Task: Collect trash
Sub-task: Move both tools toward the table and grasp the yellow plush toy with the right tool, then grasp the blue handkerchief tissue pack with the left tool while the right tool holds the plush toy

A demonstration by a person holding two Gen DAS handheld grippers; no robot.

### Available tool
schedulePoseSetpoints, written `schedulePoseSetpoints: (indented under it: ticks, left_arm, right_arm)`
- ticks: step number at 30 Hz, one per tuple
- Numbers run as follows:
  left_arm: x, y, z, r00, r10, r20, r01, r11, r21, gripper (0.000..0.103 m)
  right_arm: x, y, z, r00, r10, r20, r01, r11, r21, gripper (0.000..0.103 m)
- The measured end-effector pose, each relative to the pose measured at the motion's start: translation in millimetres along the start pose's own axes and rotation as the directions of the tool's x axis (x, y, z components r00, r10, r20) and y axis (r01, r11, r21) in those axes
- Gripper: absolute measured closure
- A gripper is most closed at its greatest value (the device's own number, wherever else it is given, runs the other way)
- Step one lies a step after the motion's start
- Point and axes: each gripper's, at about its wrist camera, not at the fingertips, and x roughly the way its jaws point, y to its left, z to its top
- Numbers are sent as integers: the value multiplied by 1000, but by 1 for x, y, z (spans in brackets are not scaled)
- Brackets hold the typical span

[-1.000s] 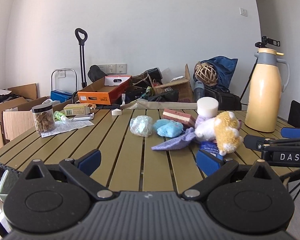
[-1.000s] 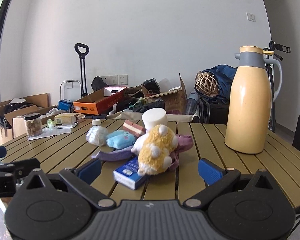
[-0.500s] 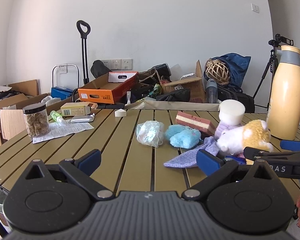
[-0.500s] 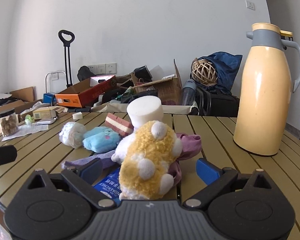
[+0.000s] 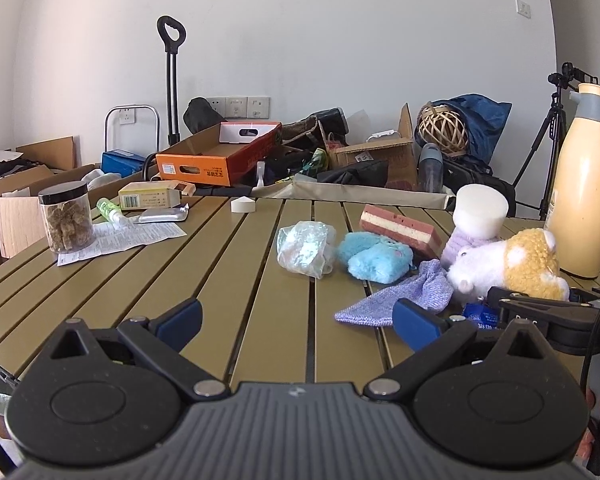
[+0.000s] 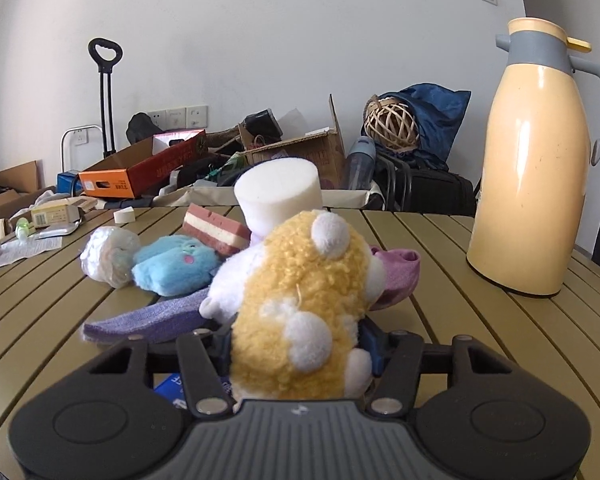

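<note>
Two containers on slatted olive table [image 5: 228, 280]: clear black-lidded plastic jar [image 5: 65, 216] at far left, filled with brown chunks; tall cream thermos jug with grey collar [image 6: 534, 172] at right, contents unseen. Crumpled clear plastic bag [image 5: 306, 249] near table middle, just beside fluffy blue plush [image 5: 374, 258], well ahead of left gripper [image 5: 296, 316], blue pads spread wide over bare slats. Right gripper [image 6: 298, 346] closing around yellow-and-white plush toy [image 6: 300, 300], pads at both flanks, firm contact not discernible. Small blue printed packet [image 5: 478, 315] under that toy, touching lilac woven cloth [image 5: 400, 300].
</note>
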Motion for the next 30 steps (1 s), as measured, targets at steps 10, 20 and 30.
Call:
schedulePoseSetpoints:
  ticks: [10, 20, 30]
  left_arm:
    - [-1, -10, 6, 1000, -24, 4, 24, 1000, -13, 0]
    - [-2, -52, 10, 995, -100, 9, 100, 995, 1, 0]
    - [7, -100, 5, 982, -185, -19, 186, 981, 51, 0]
  right_arm:
    - [-17, -11, 1, 999, 42, 33, -43, 997, 59, 51]
    - [-52, -44, 6, 990, 69, 123, -83, 990, 112, 51]
    - [-75, -96, 3, 987, 44, 154, -75, 976, 203, 51]
